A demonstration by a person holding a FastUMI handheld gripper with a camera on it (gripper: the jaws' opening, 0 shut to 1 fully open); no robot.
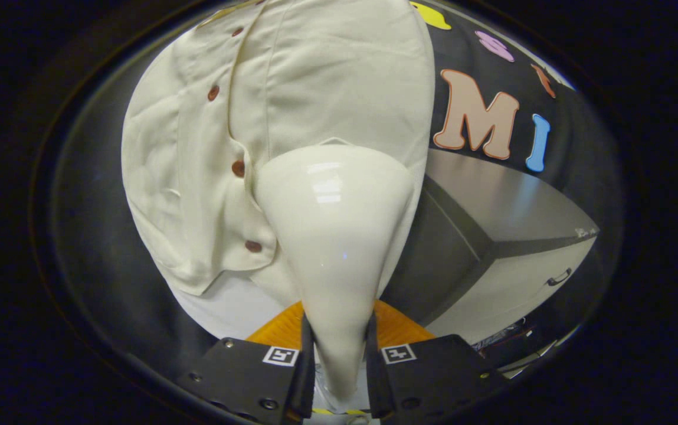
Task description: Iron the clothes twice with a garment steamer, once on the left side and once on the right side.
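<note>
Cream cloth takes up most of the scene: a button-front shirt (209, 177) hangs beyond the fingers, in front of the dark booth wall (575, 141), its fabric lightly creased on the side away from the steamer. A placket runs down it, and its lower hem ends above a pale surface (226, 307) just ahead of the fingers. To the other side of the shirt stands a grey cabinet (492, 236), with a flat top, a dark side panel facing the shirt, and a lighter front that carries a small dark handle (558, 277).

Next in size is the garment steamer (333, 236), a glossy off-white body that is narrow at the fingers and flares wide toward the shirt. Its broad head lies against or just in front of the cloth, beside the placket, on the side nearer the cabinet; whether it truly touches the fabric cannot be told. Ceiling light glints on its upper face.

The gripper (339, 360) is clamped on the steamer's narrow neck, one finger pressing each side, with an orange patch (398, 327) showing behind them.

Smallest are the brown buttons (238, 169), four of them visible down the placket, the lowest near the hem, just beside the steamer's flared body
</note>
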